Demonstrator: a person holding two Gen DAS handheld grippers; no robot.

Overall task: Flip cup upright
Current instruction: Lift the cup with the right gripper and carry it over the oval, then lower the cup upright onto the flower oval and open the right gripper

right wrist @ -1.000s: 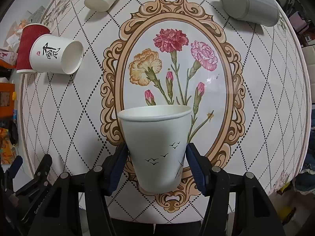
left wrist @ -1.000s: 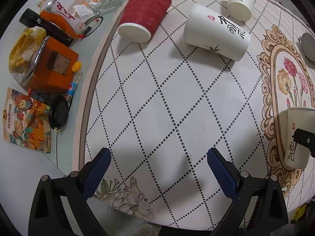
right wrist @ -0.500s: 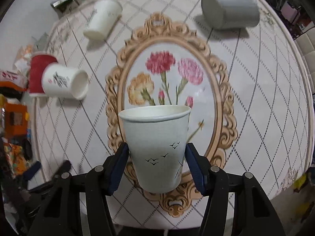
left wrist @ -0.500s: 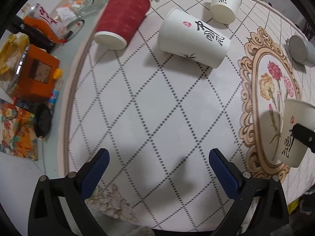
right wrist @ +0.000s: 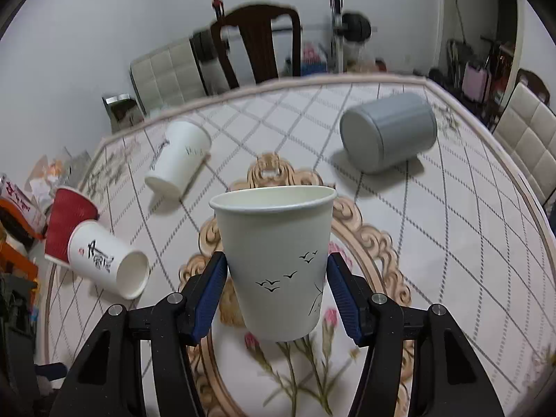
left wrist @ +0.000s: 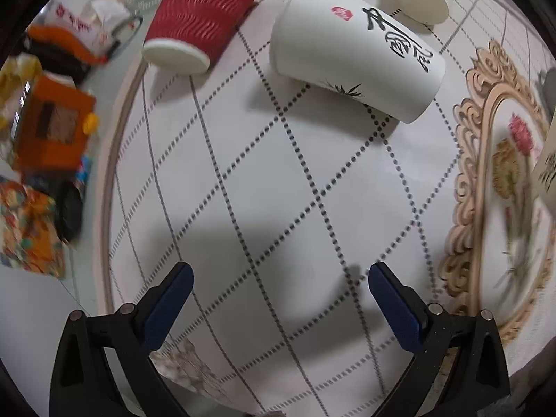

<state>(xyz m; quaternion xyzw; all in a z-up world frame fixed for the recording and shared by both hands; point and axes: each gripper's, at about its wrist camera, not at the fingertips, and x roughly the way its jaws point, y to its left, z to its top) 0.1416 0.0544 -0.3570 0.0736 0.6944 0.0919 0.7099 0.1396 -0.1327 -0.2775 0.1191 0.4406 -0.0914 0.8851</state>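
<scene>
My right gripper (right wrist: 276, 292) is shut on a white paper cup with small birds (right wrist: 276, 260), held upright, mouth up, over the floral oval of the tablecloth. Its edge shows at the right of the left wrist view (left wrist: 548, 170). My left gripper (left wrist: 278, 288) is open and empty above the diamond-patterned cloth. Ahead of it a white cup with black calligraphy (left wrist: 354, 55) lies on its side, also in the right wrist view (right wrist: 107, 264). A red ribbed cup (left wrist: 201, 17) lies beside it.
A smaller white cup (right wrist: 179, 156) and a grey cup (right wrist: 389, 132) lie on their sides farther back. Snack packets and an orange box (left wrist: 52, 121) crowd the table's left edge. Chairs (right wrist: 260, 41) stand behind the table.
The right gripper has tilted up with the bird cup, so the room behind the table now shows. The left gripper has moved closer to the calligraphy cup and the red cup.
</scene>
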